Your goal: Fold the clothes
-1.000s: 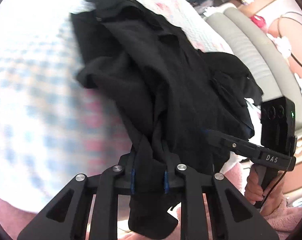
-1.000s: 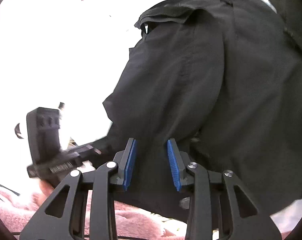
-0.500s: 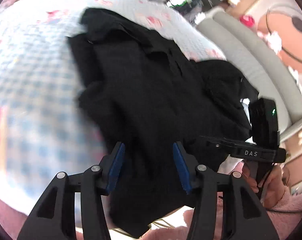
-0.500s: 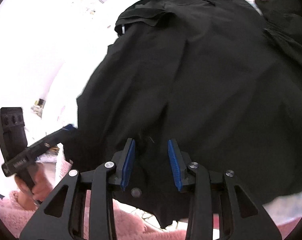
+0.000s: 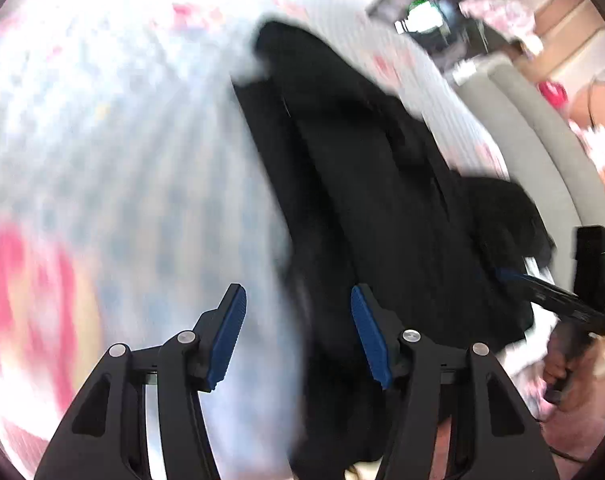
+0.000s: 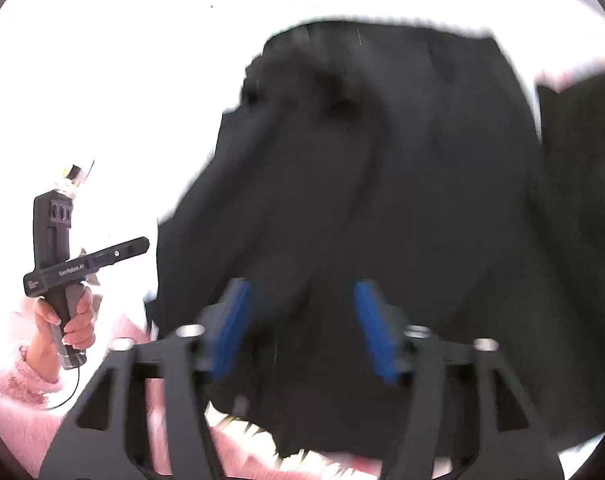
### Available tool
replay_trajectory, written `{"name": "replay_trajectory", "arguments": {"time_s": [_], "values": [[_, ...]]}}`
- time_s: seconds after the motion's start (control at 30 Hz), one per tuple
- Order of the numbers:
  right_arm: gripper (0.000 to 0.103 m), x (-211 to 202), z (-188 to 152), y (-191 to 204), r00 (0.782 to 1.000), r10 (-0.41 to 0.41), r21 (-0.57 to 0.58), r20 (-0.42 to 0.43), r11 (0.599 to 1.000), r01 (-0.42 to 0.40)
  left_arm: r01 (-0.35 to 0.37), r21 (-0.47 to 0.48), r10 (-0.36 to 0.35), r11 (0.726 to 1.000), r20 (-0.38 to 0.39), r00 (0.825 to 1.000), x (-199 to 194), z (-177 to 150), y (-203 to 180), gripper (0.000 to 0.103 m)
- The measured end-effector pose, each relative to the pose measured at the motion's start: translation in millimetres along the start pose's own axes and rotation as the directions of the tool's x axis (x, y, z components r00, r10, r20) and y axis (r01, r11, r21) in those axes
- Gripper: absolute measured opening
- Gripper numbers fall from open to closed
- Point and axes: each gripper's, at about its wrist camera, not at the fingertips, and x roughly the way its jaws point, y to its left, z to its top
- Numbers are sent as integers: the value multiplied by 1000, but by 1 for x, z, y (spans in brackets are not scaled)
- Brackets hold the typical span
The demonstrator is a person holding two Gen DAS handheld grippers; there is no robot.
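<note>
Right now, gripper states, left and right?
Left gripper: opening, pads clear of the black garment.
Right gripper: opening, garment lies below, not pinched.

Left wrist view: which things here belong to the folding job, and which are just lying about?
Job:
- black garment, spread on the checked sheet
- left gripper, opening, fingers not pinching the cloth
- right gripper, opening over the cloth

Lying about:
- grey cushion
- dark clutter at top right, too blurred to name
</note>
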Motion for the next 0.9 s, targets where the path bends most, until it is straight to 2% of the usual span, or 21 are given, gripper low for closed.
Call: {"name": "replay_trajectory", "arguments": {"time_s": [0.1, 0.17, 0.23, 0.33, 0.43, 0.47, 0.53, 0.67, 0.73, 0.83, 0.9], "values": [[76, 32, 60, 13, 996, -93, -87, 14, 992, 94, -8, -89, 10, 996, 23, 1000, 40, 52, 25, 57], [76, 58, 89, 22, 983, -181, -121, -8, 976, 179, 25, -146, -25, 989, 0, 1000, 73, 83, 35, 57], [75, 87, 112, 24, 984, -177, -145, -3, 974, 175, 53, -198, -59, 979, -21, 998, 106, 105, 40, 57], [75, 115, 118, 10, 982, -185, -67, -41, 981, 182, 84, -276, -100, 957, -45, 994, 143, 115, 34, 59], [74, 145, 104, -4, 988, -139, 9, -66, 990, 140, 66, -204, -69, 977, -9, 998, 151, 112, 3, 16], [74, 149, 99, -7, 988, -136, 29, -74, 990, 139, 68, -175, -69, 982, 4, 998, 145, 112, -4, 7], [74, 148, 87, -11, 986, -142, 59, -88, 987, 148, 71, -121, -67, 990, 34, 997, 132, 112, -18, 4], [74, 131, 63, -5, 992, -102, 109, -74, 988, 110, 54, -102, -37, 993, 166, 985, 65, 116, -27, 2], [74, 118, 51, 4, 995, -77, 118, -62, 989, 84, 34, -93, -11, 995, 238, 971, 19, 117, -30, 3], [74, 92, 31, 20, 999, -44, 125, -25, 991, 47, 20, -62, 2, 998, 344, 939, -52, 113, -34, 3], [74, 77, 18, 25, 1000, -18, 140, -11, 990, 20, -42, -53, 60, 998, 409, 911, -95, 110, -29, 3]]}}
